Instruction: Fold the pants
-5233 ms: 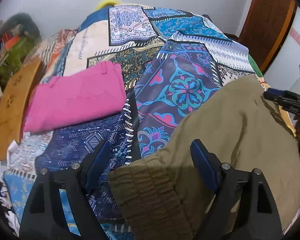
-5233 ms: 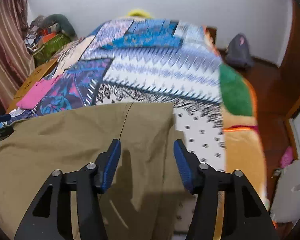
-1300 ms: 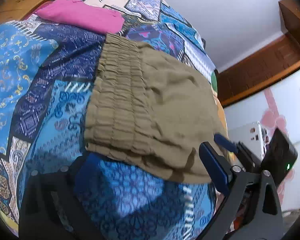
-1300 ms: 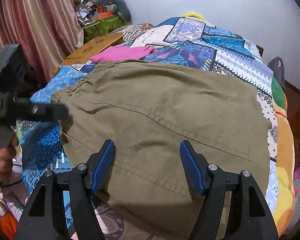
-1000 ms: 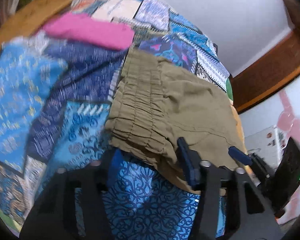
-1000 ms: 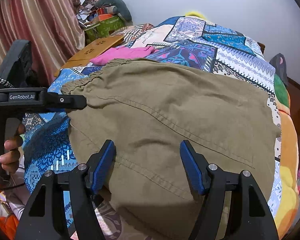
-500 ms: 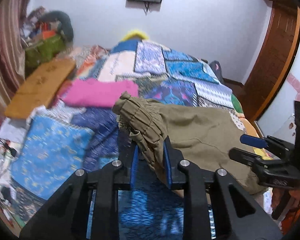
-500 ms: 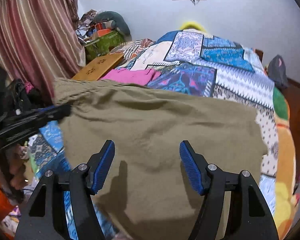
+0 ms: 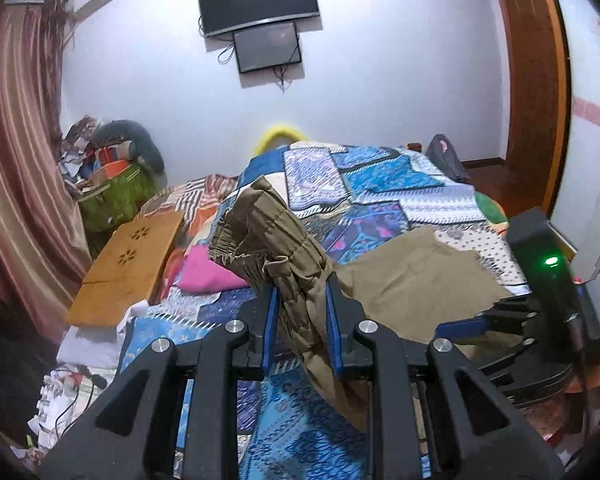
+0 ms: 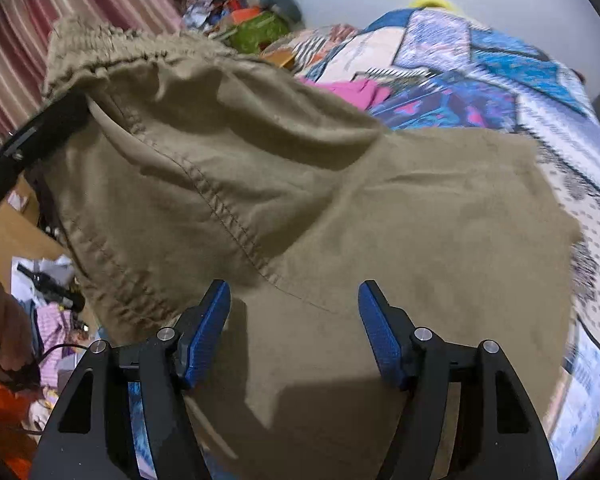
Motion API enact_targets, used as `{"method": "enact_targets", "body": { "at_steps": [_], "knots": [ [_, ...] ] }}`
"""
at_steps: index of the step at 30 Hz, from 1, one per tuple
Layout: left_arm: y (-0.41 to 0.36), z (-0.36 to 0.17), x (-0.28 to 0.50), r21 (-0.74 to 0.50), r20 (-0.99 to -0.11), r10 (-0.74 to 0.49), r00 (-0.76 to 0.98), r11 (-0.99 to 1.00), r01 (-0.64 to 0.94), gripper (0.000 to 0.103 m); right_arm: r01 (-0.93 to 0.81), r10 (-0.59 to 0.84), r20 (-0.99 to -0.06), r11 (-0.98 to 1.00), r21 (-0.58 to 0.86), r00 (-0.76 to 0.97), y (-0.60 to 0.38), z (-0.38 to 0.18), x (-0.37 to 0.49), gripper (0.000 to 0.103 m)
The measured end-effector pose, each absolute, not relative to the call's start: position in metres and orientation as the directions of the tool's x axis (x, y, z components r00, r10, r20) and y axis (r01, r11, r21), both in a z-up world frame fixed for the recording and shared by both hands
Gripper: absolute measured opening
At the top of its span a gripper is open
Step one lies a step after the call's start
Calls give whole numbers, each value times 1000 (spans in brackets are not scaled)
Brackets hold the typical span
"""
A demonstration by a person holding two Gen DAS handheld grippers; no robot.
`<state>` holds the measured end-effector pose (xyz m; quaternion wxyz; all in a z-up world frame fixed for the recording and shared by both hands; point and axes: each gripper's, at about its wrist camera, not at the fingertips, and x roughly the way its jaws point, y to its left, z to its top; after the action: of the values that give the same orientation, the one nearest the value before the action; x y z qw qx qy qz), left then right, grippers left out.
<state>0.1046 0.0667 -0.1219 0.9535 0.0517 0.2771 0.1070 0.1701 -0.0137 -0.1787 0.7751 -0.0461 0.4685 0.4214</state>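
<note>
The olive pants (image 9: 416, 280) lie on the patterned bedspread (image 9: 380, 184). My left gripper (image 9: 300, 320) is shut on their elastic waistband (image 9: 260, 232) and holds that end lifted above the bed. In the right wrist view the pants (image 10: 380, 208) fill the frame, with the waistband (image 10: 112, 48) raised at upper left by the left gripper's arm (image 10: 32, 136). My right gripper (image 10: 294, 320) is open, its blue pads over the pants fabric near the front edge; whether they touch it I cannot tell. It also shows at the right of the left wrist view (image 9: 512, 312).
A folded pink garment (image 9: 208, 272) lies on the bed behind the waistband. A wooden lap table (image 9: 128, 256) leans at the bed's left. Clutter and a green bag (image 9: 116, 196) sit by the striped curtain. Cables and papers (image 9: 68, 384) lie on the floor at left.
My left gripper closed on the waistband and has lifted it higher off the bed. The pants now drape up to the left. My right gripper stays open over the fabric.
</note>
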Motion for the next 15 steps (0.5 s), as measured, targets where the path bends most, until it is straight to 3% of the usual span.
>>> {"method": "enact_targets", "body": {
  "at_steps": [8, 15],
  "knots": [
    [39, -110, 113, 199, -485, 204, 850, 973, -119, 22, -529, 513, -746, 809, 255, 425, -136, -167, 160, 63],
    [11, -105, 119, 197, -492, 129, 861, 980, -34, 22, -496, 418, -821, 846, 196, 389, -150, -203, 160, 63]
  ]
}}
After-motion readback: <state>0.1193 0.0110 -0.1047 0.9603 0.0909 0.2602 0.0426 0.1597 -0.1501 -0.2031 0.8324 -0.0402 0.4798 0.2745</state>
